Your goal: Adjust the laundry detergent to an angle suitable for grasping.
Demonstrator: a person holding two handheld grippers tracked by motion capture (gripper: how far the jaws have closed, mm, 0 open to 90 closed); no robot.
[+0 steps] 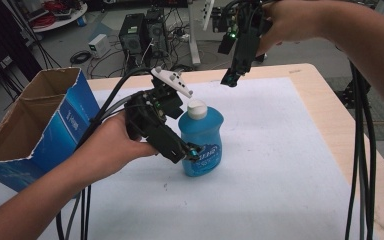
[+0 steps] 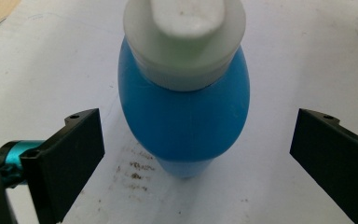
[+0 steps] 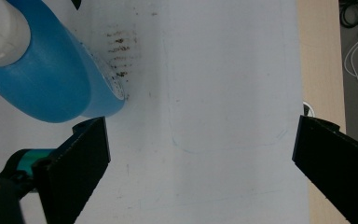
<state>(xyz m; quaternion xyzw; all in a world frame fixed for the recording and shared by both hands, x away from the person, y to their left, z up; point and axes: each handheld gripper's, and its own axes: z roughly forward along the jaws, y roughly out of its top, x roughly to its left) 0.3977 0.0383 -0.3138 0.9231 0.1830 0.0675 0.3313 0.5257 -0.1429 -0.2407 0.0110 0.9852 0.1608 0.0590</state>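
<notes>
Reach-to-grasp step, I'd say: my left tongs (image 1: 192, 151) sit at the blue bottle (image 1: 201, 140), which stands upright mid-desk on the white sheet (image 1: 280, 165), white cap (image 2: 184, 37) on. In the left gripper view the jaws are wide apart, bottle between them, neither touching. Next: close squarely on the body below the cap. My right tongs (image 1: 229, 78) hang above the far edge, apart, empty.

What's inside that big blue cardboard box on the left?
The blue cardboard box lies tipped with its open end up; bare brown inner walls show, and nothing on them. Its lower depth is hidden behind its own blue side.
</notes>
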